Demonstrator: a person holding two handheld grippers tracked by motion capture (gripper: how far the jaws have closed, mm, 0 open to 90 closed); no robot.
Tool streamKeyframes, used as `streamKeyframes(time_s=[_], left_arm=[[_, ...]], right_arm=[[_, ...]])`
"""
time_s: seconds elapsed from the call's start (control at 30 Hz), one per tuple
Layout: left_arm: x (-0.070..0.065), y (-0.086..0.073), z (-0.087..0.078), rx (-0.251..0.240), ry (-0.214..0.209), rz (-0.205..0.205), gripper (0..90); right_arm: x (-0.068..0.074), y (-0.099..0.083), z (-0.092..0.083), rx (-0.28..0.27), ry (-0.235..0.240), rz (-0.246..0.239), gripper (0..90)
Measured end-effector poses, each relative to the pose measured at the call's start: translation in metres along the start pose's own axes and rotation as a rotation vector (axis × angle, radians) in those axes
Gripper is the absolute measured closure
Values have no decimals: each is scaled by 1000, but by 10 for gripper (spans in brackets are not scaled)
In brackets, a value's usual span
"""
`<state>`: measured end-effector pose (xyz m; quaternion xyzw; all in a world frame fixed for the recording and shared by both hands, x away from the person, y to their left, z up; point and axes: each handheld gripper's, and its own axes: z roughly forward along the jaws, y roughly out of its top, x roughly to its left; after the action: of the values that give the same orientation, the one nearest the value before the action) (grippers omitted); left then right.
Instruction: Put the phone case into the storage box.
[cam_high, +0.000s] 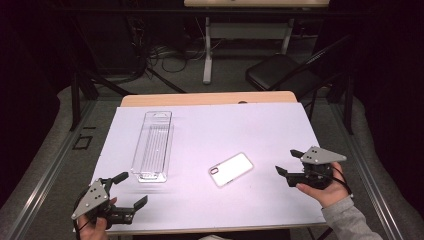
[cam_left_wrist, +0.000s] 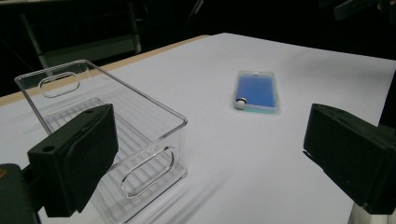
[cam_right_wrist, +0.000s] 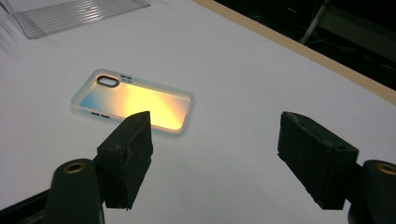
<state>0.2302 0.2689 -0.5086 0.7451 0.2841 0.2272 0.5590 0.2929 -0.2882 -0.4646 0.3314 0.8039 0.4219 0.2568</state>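
The phone case (cam_high: 231, 169) lies flat on the white table (cam_high: 280, 125), just right of the clear plastic bin (cam_high: 152, 146), and both the left gripper (cam_high: 126, 190) and the right gripper (cam_high: 288, 163) stand spread and empty-handed, apart from it. To pick the case up well, the right gripper would probably do best to come down over its short width and pinch the raised rim, since the thin shell offers little else. No brand, label or writing can be read on either item.

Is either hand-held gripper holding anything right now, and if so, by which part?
Nothing is held. The left hand-held gripper and right hand-held gripper are open and empty; the phone case and clear bin lie untouched.
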Motion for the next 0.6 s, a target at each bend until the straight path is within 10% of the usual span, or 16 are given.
streamKeyframes(time_s=[0.6], left_arm=[[-1, -1, 2, 9, -14, 1, 34]], right_arm=[[-6, 23, 24, 161, 75, -78, 299]])
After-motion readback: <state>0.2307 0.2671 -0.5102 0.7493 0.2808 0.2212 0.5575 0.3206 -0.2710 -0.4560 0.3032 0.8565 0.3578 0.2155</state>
